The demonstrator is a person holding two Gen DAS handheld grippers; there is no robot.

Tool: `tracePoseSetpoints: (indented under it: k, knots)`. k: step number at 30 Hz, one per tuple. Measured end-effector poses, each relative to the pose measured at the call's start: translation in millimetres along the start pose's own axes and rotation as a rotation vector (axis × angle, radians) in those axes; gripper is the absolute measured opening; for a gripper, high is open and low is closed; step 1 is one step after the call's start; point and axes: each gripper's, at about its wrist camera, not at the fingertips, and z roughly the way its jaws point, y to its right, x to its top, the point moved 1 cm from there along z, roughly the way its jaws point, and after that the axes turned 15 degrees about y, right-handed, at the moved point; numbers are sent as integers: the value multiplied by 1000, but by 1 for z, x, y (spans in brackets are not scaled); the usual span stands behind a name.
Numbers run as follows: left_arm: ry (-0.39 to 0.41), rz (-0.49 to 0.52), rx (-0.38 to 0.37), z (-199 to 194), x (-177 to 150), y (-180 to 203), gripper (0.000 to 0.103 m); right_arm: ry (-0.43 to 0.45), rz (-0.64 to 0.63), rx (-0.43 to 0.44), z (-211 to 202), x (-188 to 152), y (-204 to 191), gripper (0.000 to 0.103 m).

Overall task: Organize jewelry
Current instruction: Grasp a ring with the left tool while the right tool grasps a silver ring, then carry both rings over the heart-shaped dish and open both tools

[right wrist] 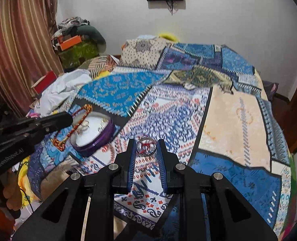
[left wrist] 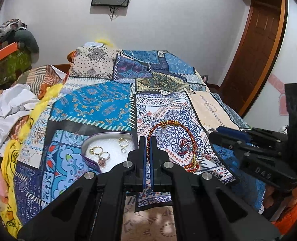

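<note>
Several small gold rings already lie in my round purple-walled tin (left wrist: pixel 92 138), white-lined, on the patchwork bed (left wrist: pixel 100 104); a braided red-and-gold bracelet (left wrist: pixel 169 123) and a plain silver band (right wrist: pixel 146 146) are, I judge, left to store; my left tongs (left wrist: pixel 148 140) pinch the bracelet's woven cord beside the tin; my right tongs (right wrist: pixel 146 147) grip the smooth band.

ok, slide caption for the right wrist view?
Right gripper holds a silver ring above the patchwork bedspread; purple round tin at left.
</note>
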Motion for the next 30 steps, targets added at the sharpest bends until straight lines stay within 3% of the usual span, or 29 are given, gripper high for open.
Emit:
tracePoseSetpoints:
  k: [15, 23, 30]
  knots:
    - [34, -4, 77, -11, 8, -36, 1, 80, -28, 77, 5, 27, -34, 19]
    - [-21, -10, 113, 10, -6, -62, 1, 56, -44, 133, 27, 25, -55, 19]
    - [-85, -13, 102, 37, -20, -72, 1, 10, -50, 156, 49, 19, -63, 19]
